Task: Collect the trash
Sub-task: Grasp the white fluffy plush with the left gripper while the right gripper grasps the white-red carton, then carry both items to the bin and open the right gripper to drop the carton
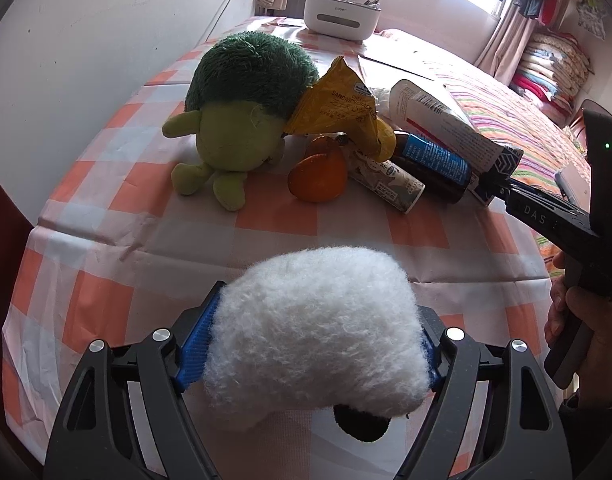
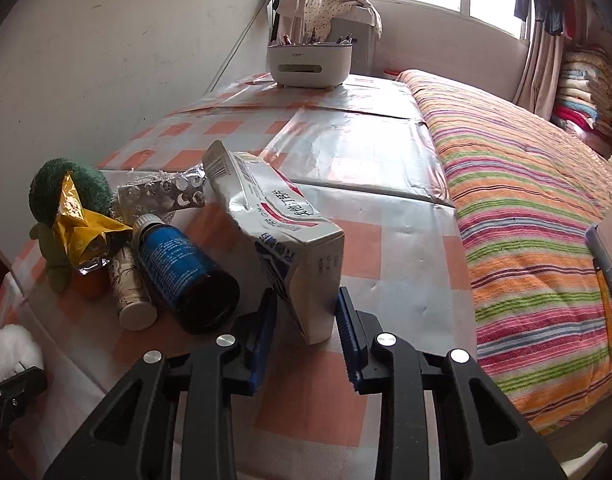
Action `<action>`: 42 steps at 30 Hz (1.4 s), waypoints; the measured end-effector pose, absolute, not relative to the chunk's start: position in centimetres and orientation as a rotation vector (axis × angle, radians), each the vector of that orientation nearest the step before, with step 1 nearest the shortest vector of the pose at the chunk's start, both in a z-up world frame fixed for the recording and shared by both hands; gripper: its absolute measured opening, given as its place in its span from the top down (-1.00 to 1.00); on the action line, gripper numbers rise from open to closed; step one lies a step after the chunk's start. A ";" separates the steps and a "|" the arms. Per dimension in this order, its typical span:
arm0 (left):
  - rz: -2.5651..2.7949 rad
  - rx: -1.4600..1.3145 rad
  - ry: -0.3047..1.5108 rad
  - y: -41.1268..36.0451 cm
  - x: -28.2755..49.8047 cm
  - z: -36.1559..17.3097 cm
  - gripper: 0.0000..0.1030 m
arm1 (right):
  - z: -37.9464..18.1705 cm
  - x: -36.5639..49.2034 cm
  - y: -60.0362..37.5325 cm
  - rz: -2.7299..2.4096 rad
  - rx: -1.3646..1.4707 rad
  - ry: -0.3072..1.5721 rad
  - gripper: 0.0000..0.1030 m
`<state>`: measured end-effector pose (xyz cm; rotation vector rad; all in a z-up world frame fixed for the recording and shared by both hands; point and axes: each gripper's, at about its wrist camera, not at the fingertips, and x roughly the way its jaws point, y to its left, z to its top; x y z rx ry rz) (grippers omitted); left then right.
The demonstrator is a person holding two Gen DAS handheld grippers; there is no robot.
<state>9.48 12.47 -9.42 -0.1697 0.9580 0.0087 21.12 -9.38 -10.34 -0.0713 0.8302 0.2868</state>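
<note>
On the orange-checked tablecloth (image 1: 105, 208) lies a heap: a yellow snack wrapper (image 1: 338, 104), a brown bottle with a blue label (image 1: 434, 164), a small printed paper tube (image 1: 386, 184), an orange (image 1: 318, 178) and a green plush toy (image 1: 237, 100). My left gripper (image 1: 318, 304) is shut on a white fluffy plush (image 1: 314, 332), blue pads pressing both sides. My right gripper (image 2: 308, 300) is shut on the near end of a crumpled white carton (image 2: 281, 220), which rests tilted on the bottle (image 2: 181, 268). A foil blister pack (image 2: 161, 196) lies behind the carton.
A white organiser box (image 2: 310, 64) stands at the table's far end. A striped bed blanket (image 2: 526, 200) borders the table on the right, with a pencil and a marker (image 2: 606, 272) on it. The wall runs along the left. A hand (image 1: 578, 312) grips the right gripper's handle.
</note>
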 end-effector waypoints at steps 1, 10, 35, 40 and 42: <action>0.007 -0.168 0.953 12.4 9.4 -9.3 -0.50 | -10.3 21.0 -9.5 0.291 -0.054 0.835 0.47; -0.007 -0.141 0.907 11.5 8.9 -8.6 -0.46 | -8.0 17.9 -10.1 0.298 -0.026 0.754 0.50; -0.092 -0.088 0.851 6.8 8.2 -7.7 -0.43 | -5.2 8.2 -17.1 0.224 0.103 0.668 0.50; -0.117 -0.060 0.839 5.2 7.8 -7.5 -0.43 | -5.4 6.3 -18.6 0.191 0.123 0.658 0.50; -0.130 -0.050 0.837 4.6 7.6 -7.4 -0.43 | -5.5 5.5 -19.3 0.175 0.134 0.652 0.50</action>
